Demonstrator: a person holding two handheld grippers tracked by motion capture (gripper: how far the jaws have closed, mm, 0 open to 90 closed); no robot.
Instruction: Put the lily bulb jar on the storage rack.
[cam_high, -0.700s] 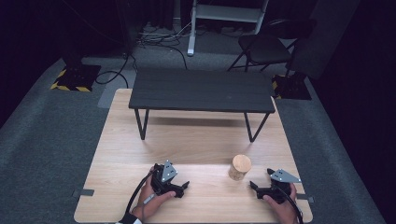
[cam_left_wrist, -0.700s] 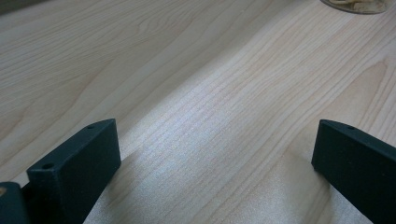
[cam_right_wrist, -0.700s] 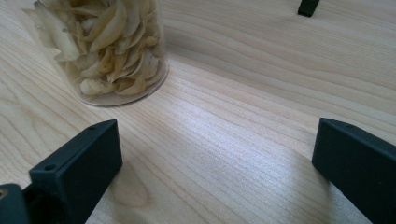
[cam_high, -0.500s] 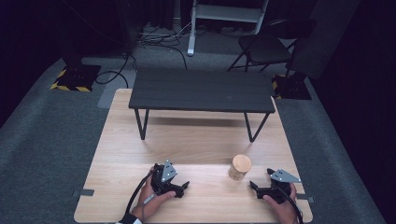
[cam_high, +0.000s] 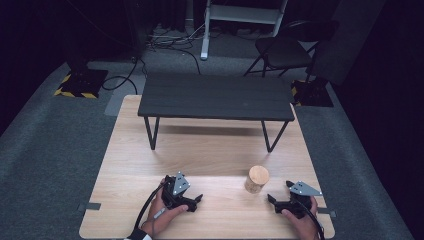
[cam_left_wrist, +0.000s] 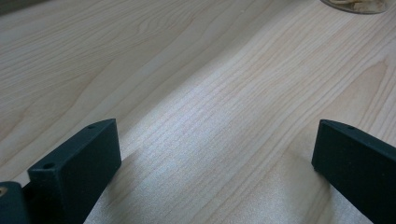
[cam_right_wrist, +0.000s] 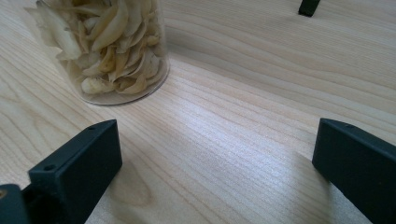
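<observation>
— So, where does the jar (cam_high: 257, 178) sit?

— On the pale wooden table (cam_high: 210, 150), toward the near right, standing upright with its long axis vertical and its wooden lid (cam_high: 259, 174) facing up. In the high view it is just left of and a little beyond the right gripper (cam_high: 280, 201), apart from it.

— And what's in it?

— Through the clear wall in the right gripper view, pale dried flakes or slices; what they are exactly I cannot tell. That view cuts off the jar's top, and the left gripper view catches just a sliver of its base at the upper right edge.

— The grippers?

— Both rest low on the table near its near edge, each in a hand. The right one's jaws are spread wide with bare wood between them, the jar ahead and to the left of the gap. The left gripper (cam_high: 192, 201), near centre-left, also has its jaws wide apart over bare wood.

— Anything else?

— A low dark bench (cam_high: 216, 97) stands across the far half of the table; the room beyond is dim, with a chair (cam_high: 283, 50) and cables hard to make out.
</observation>
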